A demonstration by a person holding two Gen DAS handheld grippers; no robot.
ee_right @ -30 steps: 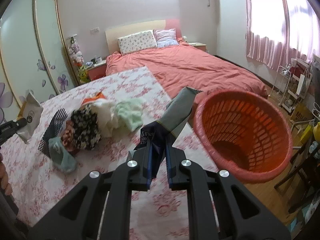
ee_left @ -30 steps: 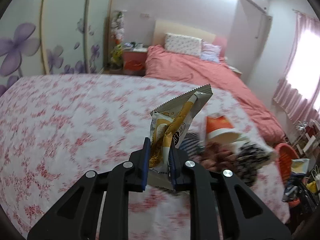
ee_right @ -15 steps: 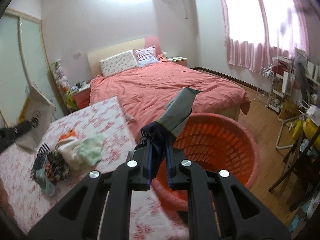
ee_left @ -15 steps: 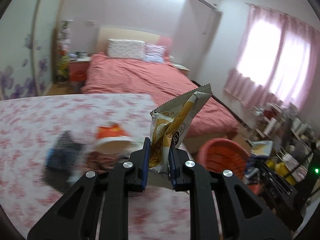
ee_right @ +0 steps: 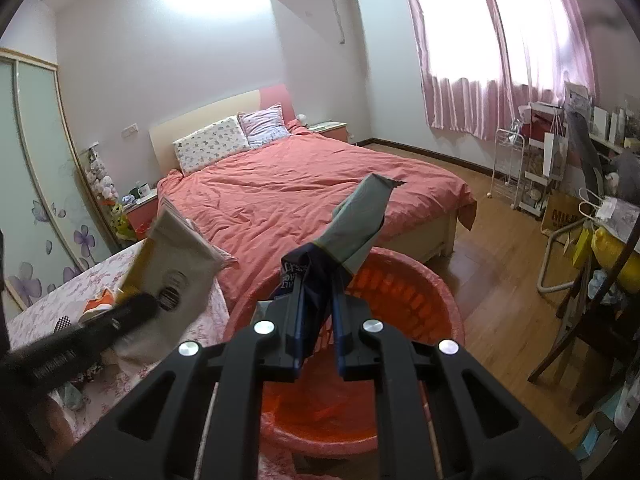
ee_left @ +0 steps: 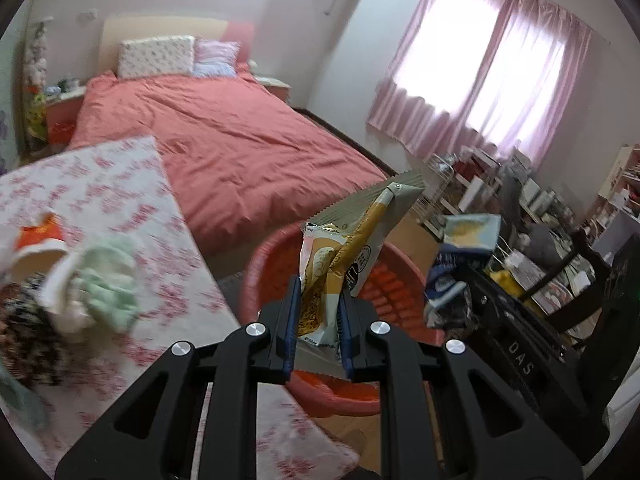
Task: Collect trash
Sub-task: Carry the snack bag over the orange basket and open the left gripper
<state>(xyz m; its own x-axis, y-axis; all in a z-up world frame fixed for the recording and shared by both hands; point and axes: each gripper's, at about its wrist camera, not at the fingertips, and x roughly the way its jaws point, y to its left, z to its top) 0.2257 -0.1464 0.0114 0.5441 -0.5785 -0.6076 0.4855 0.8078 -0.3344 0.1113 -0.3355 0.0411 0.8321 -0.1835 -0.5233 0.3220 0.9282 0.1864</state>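
Both upright wrappers [ee_left: 344, 264] [ee_right: 352, 224] now over basket [ee_right: 416, 292].

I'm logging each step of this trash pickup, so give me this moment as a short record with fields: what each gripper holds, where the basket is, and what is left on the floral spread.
left gripper: shut on a yellow and white snack wrapper
right gripper: shut on a dark blue and grey wrapper
basket: red plastic, on the floor beside the bed, below both grippers
wrappers: both over the basket, not yet dropped
floral spread: holds a pile of clothes
basket contents: cannot tell
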